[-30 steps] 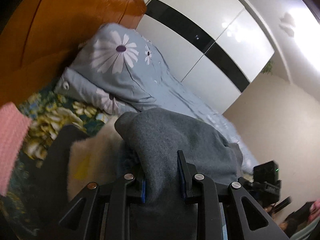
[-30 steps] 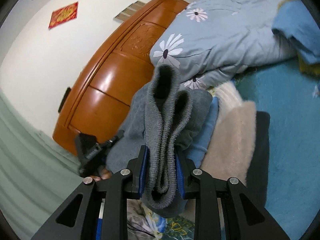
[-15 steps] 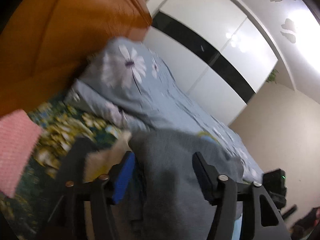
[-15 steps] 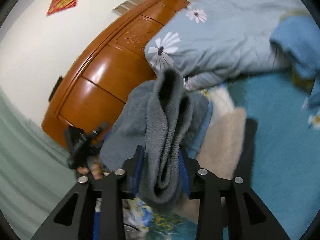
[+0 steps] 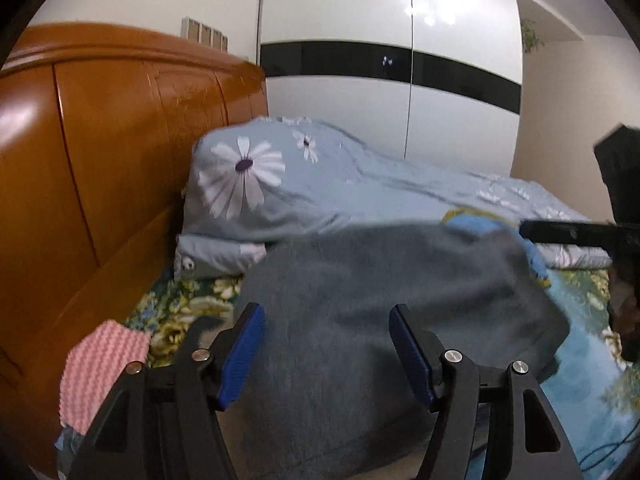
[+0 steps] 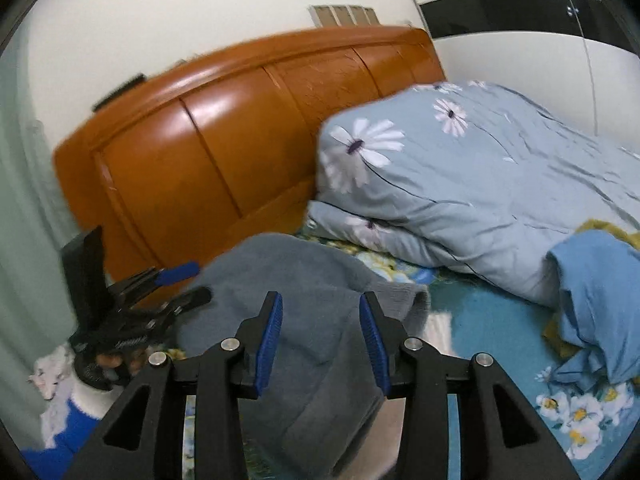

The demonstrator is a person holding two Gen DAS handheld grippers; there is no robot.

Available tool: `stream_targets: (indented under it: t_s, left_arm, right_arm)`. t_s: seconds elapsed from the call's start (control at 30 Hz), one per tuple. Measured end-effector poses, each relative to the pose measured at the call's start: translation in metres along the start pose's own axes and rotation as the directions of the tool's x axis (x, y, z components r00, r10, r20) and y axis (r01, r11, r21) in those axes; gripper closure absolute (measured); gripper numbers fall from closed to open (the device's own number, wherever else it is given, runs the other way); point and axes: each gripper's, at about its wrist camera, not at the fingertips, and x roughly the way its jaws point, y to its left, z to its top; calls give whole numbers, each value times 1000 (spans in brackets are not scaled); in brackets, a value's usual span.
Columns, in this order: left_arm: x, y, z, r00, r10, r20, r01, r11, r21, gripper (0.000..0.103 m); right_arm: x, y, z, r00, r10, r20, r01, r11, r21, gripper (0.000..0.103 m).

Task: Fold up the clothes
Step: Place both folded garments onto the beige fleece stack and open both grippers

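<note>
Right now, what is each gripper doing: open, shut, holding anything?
Left gripper: open, jaws spread wide over the folded grey garment, gripping nothing.
Right gripper: open, jaws apart over the same grey garment, not clamping it.

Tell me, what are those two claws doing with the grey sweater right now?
Left gripper open, right gripper open. Grey sweater lies folded on the bed, between both sets of jaws, not pinched. Pink knit beside it; nothing blocking.
</note>
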Motion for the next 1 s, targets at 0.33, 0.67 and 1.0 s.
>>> stream_targets:
  t_s: [0.33,0.67,1.0]
  left_arm:
    - [18,15,-23,996,-87,8,88,994,-64,32]
    - [1,2,-20,999,-23,38,26,997,-75,30]
    - [-72,-35,-53,983,66,171,-44,991,-130,13]
  right_arm:
    - [39,-25,-32,994,-28,-104,32,999,31,62]
    - [1,-12,-34,999,-40,-27,42,998,53,61]
    - [-77,16,-88,986,59,158,-60,998,1,61]
